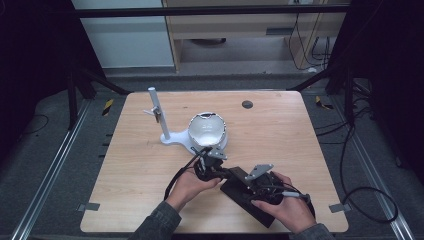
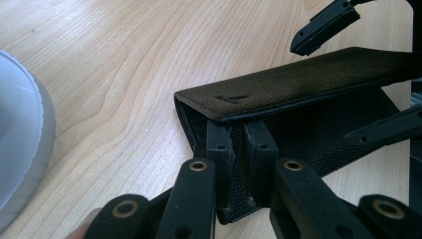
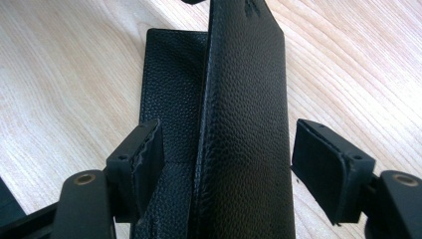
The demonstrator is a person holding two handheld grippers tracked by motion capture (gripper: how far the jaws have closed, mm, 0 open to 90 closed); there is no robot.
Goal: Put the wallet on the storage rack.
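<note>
Sleeves and hands at the near table edge in the high view: left hand carrying the left gripper, right hand carrying the right gripper. Black leather case flat on the table, lying between and beneath the two grippers, one end at each. White bowl on its stand, with post, just beyond the left gripper and apart from the work.

Left gripper view: left gripper clamped tight on the lower leaf of the case, close under the fold. Judged a holding grip, pinning that leaf down so the upper flap can be handled alone. Upper flap standing raised above the jaws. Jaws of the right gripper visible farther off, one above and one below the flap's far stretch. Grey-white base off to the jaws' left.

Right gripper view: right gripper straddling the raised flap of the case, jaws parted, right pad clearly off the leather, left pad close beside the lower leaf; nothing gripped. Placement judged a set-up for taking hold of the flap, to open it further or fold it shut.
</note>
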